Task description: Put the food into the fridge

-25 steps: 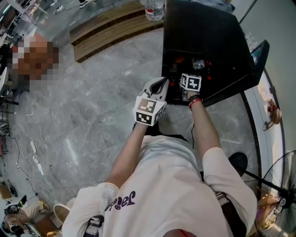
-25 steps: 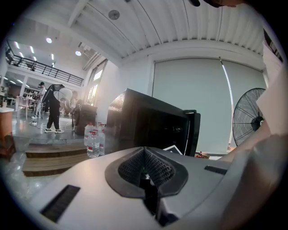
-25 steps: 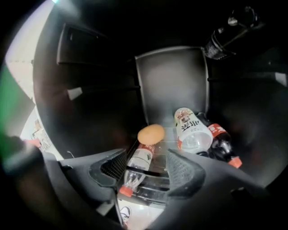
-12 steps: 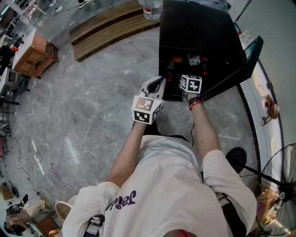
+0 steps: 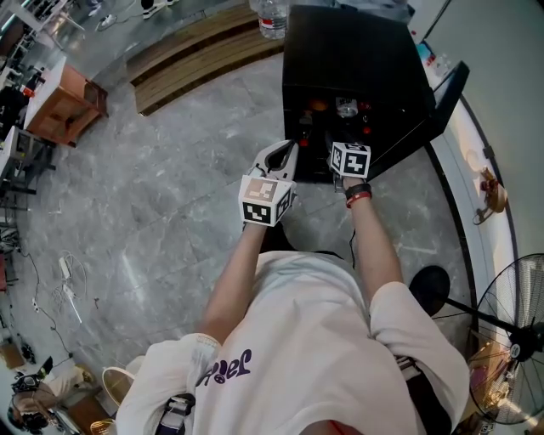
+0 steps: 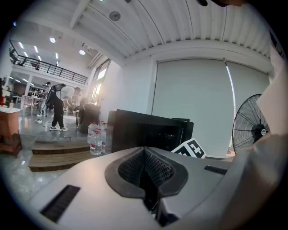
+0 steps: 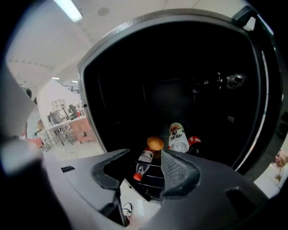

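At the upper left of the head view a small wooden table point(image 5: 66, 100) stands on the grey stone floor point(image 5: 161, 212), and wooden steps point(image 5: 200, 47) run along the top toward a water bottle point(image 5: 272, 19). Just left of centre, the left gripper point(image 6: 145, 167) is held up over the floor, short of the fridge. Its fingers are pressed together with nothing between them.

Right of it, close by, the right gripper point(image 7: 144, 157) points into the open black fridge point(image 5: 357, 51) at the upper middle of the frame. Its fingers stand apart and are closing, with nothing between the pads. Beyond them, on the wire shelf point(image 7: 150, 177), lies a clear bottle point(image 7: 145, 158) with a red cap. A round orange-brown piece of food point(image 7: 155, 143) sits just behind it. Right of that are a pale cup point(image 7: 177, 137) with a printed label and a red-topped item point(image 7: 195, 141); what that is cannot be made out. The fridge door point(image 5: 448, 89) hangs open at the upper right. A standing fan point(image 5: 518, 357) fills the lower right corner.
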A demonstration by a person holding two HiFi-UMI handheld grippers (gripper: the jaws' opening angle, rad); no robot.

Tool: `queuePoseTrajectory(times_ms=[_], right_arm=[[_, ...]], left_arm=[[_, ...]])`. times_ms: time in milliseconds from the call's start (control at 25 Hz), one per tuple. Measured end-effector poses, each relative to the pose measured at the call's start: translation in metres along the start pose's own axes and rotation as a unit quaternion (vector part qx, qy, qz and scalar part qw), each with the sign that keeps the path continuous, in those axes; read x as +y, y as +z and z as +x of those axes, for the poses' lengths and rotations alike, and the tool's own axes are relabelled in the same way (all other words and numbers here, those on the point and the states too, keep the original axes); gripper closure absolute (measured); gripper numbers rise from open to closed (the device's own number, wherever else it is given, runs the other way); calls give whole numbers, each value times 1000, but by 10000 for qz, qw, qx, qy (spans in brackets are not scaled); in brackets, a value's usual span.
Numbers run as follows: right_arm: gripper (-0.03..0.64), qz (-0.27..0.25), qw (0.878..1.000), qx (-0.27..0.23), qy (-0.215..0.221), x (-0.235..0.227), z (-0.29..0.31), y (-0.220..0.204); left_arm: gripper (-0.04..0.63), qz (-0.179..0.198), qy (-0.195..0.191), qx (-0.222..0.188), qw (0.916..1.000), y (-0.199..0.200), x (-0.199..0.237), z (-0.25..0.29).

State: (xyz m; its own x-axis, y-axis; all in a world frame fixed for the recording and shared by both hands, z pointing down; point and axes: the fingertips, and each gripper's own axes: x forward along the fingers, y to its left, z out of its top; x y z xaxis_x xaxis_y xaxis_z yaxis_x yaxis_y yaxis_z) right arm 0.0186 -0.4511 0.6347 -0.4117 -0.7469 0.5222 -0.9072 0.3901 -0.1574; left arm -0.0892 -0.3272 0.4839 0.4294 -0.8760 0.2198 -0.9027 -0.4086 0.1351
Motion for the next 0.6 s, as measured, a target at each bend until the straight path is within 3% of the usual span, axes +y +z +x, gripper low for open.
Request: queuePoseTrajectory(times_ms=[320,600], right_arm=[[405,-115,9997,-196,-12,9,-60,15],[425,-100,9989,-454,44,15,-104,21]], left_arm=[[578,18,5,-28,10000,23,-22,-20],[578,-12,14,-37,10000,17,-37,-32]])
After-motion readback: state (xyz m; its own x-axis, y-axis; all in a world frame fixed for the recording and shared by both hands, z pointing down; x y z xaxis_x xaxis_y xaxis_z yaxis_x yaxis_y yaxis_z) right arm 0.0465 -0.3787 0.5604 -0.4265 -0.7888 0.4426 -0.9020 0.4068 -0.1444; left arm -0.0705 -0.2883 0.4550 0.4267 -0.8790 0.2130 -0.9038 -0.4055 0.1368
